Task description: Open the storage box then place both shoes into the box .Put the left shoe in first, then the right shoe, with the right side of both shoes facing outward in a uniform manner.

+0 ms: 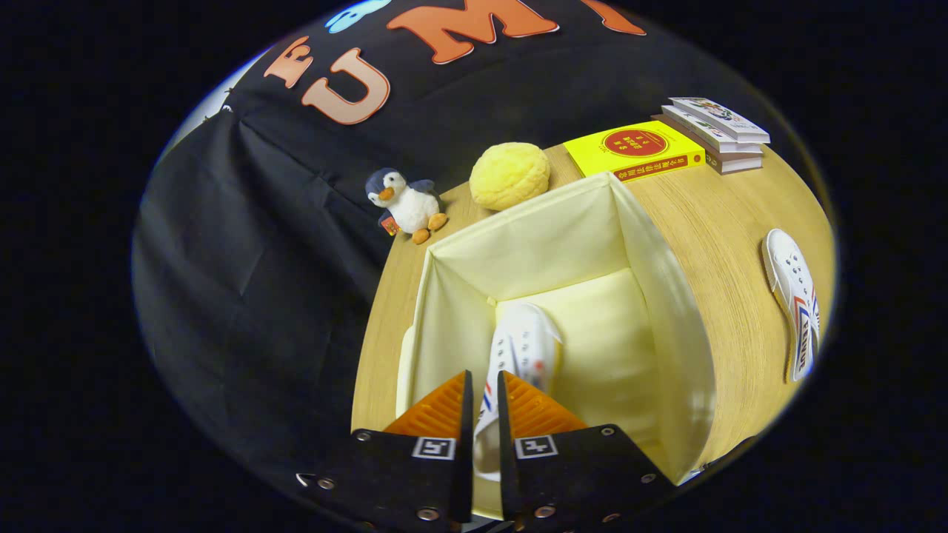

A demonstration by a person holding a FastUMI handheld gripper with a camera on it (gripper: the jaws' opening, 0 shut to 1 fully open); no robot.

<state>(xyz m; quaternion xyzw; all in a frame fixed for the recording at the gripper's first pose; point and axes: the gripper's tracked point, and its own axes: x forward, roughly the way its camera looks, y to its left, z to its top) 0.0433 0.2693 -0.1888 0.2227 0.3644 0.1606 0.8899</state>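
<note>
The cream fabric storage box [670, 296] stands open on the wooden table, and I look down into it. My gripper [484, 392] is shut on a white canvas shoe [524, 344] with red and blue stripes, pinching its heel end. The shoe hangs toe-first inside the box, near its left wall, above the box floor. The second white shoe [796, 311] lies on the table to the right of the box, apart from it.
Beyond the box sit a yellow round plush [509, 174], a small penguin toy [406, 203], a yellow book [637, 150] and a stack of books [717, 132]. The table's left edge [370, 326] runs close beside the box.
</note>
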